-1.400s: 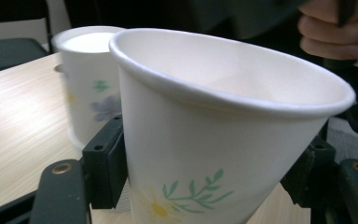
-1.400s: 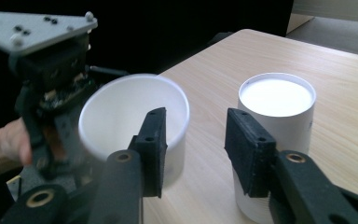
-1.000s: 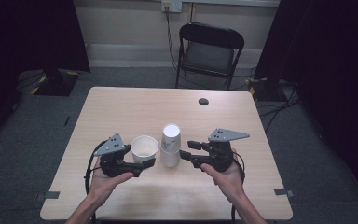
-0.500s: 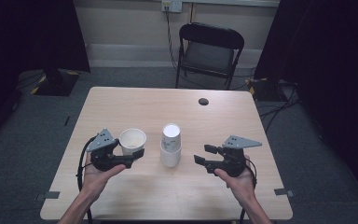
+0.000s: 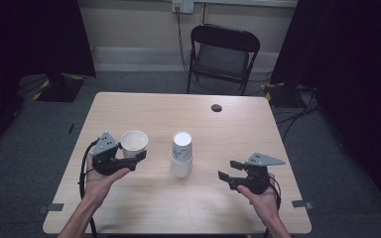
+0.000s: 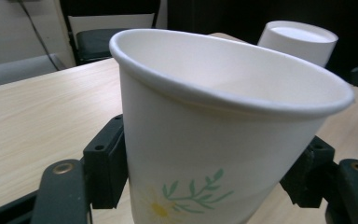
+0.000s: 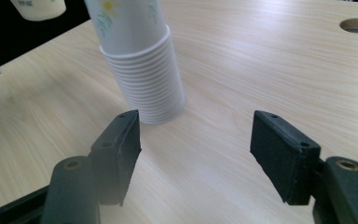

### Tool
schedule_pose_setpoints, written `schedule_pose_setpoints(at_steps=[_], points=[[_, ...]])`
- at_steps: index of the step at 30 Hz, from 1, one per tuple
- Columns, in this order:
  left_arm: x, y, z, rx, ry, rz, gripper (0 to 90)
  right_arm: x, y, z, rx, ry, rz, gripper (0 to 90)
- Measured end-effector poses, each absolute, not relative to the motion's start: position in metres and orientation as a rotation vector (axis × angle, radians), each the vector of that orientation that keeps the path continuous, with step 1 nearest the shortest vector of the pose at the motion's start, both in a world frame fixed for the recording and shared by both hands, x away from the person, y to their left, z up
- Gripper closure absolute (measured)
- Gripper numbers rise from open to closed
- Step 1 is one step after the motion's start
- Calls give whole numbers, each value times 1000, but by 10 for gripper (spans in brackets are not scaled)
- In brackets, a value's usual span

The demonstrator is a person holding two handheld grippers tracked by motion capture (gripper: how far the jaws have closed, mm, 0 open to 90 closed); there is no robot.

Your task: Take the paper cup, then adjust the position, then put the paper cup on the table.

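My left gripper (image 5: 138, 154) is shut on a white paper cup (image 5: 133, 143) with a printed flower, held upright above the left part of the table (image 5: 129, 106). In the left gripper view the cup (image 6: 214, 140) sits squeezed between both black pads. A stack of upturned paper cups (image 5: 182, 154) stands at the table's middle. My right gripper (image 5: 229, 170) is low over the table to the right of the stack, and its jaws have just been opening with nothing between them. The right gripper view has the stack (image 7: 142, 70) beyond its left pad.
A round cable hole (image 5: 217, 107) is cut into the far right part of the table. A black folding chair (image 5: 222, 54) stands behind the table. Cables trail on the floor at left and right.
The left gripper has carried the single cup leftward, away from the stack. The right gripper has pulled back to the right and sunk toward the table, its jaws now wider.
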State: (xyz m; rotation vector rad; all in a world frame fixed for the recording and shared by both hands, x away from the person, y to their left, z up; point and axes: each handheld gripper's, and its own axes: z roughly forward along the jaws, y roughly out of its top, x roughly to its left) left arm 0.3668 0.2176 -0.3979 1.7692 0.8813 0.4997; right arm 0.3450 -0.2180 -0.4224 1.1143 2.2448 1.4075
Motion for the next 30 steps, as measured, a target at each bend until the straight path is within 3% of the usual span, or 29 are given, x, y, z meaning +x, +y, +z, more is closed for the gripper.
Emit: schedule_pose_setpoints(at_steps=[14,18,30], points=[[397,225,-419,1807,957,497,292,350,-249,-446,1203,2237,1278,305],[404,224,-425,1840,959,497,293,355,-256,-462,1225,2268,1191,256],[425,226,-456,1896,1029,462,295,371,-258,-484,1296,2288,1058,222]])
